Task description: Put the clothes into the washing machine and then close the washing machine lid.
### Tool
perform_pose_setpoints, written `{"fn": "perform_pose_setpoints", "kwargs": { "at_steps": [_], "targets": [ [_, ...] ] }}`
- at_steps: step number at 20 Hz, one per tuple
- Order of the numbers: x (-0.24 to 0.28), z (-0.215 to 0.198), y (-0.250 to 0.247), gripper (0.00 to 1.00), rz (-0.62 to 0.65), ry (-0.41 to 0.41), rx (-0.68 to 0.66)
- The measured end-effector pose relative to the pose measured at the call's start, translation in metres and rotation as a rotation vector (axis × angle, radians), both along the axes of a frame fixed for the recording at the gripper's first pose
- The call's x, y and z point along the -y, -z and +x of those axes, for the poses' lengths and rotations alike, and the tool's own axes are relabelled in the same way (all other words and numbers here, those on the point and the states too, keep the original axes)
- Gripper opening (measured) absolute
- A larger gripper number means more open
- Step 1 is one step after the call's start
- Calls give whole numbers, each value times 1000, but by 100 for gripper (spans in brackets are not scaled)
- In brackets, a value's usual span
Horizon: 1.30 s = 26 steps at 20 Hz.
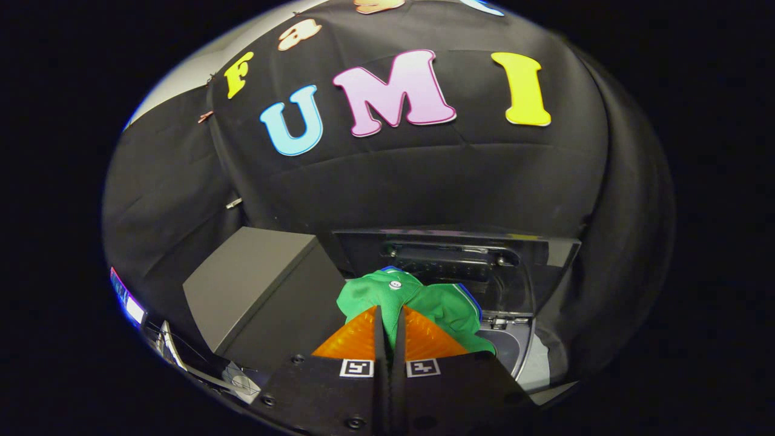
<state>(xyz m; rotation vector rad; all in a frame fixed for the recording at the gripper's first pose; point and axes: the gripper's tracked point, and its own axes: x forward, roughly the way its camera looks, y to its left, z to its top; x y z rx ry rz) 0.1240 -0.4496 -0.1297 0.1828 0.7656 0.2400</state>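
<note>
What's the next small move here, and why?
Probably lower toward the washing machine opening, then release. The gripper has its fingers closed on the green garment, which hangs just ahead of them above the drum, and the lid stands open behind it.

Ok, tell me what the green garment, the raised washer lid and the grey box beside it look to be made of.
Green garment, pinched in the gripper: soft knit or woven cloth, matte; it folds and bunches.
Raised washer lid: probably dark tinted plastic or glass; glossy, with reflections.
Grey box: smooth, matte, flat-faced; painted board, plastic or metal, cannot tell.
</note>
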Motion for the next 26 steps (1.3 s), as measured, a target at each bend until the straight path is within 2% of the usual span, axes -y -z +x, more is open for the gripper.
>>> {"fn": "perform_pose_setpoints", "kwargs": {
  "at_steps": [5,9,16,19,26],
  "targets": [
    [9,-2,19,5,-20,-4,-18],
    [10,-1,52,5,-85,-15,-28],
    [7,-27,134,5,-137,11,-192],
    [10,-30,173,5,-196,24,-251],
    [6,-34,225,5,-249,42,-342]
  ]
}}
